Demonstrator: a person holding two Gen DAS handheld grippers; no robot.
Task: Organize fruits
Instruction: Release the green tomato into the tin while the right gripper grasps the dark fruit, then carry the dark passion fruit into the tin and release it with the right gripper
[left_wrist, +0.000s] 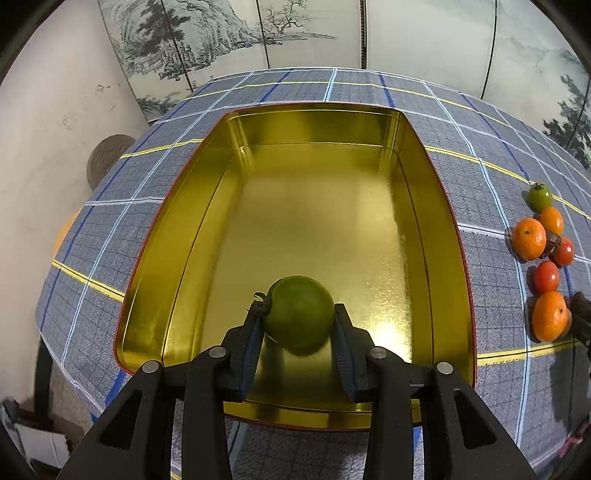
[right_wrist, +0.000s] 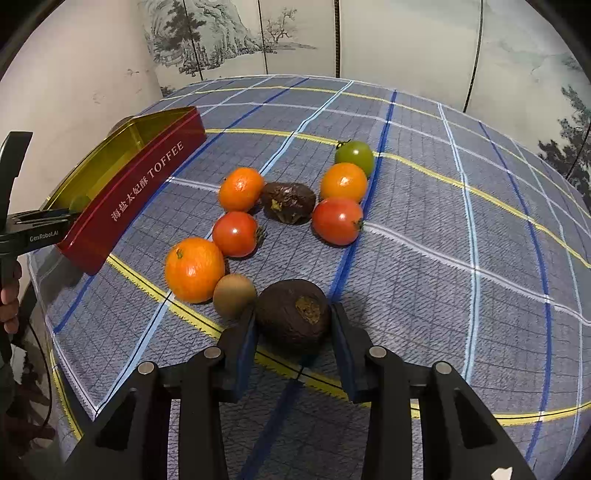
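Gold-lined tin (left_wrist: 413, 155): we held green tomato (left_wrist: 298, 316) inside, left gripper (left_wrist: 298, 325) clamped; right gripper (right_wrist: 293, 321) pinched dark fruit (right_wrist: 293, 314) beside tin.

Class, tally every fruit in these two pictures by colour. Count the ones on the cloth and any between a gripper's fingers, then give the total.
orange fruits: 3
red tomatoes: 2
green tomatoes: 2
dark brown fruits: 2
fuzzy tan kiwi: 1
Total: 10
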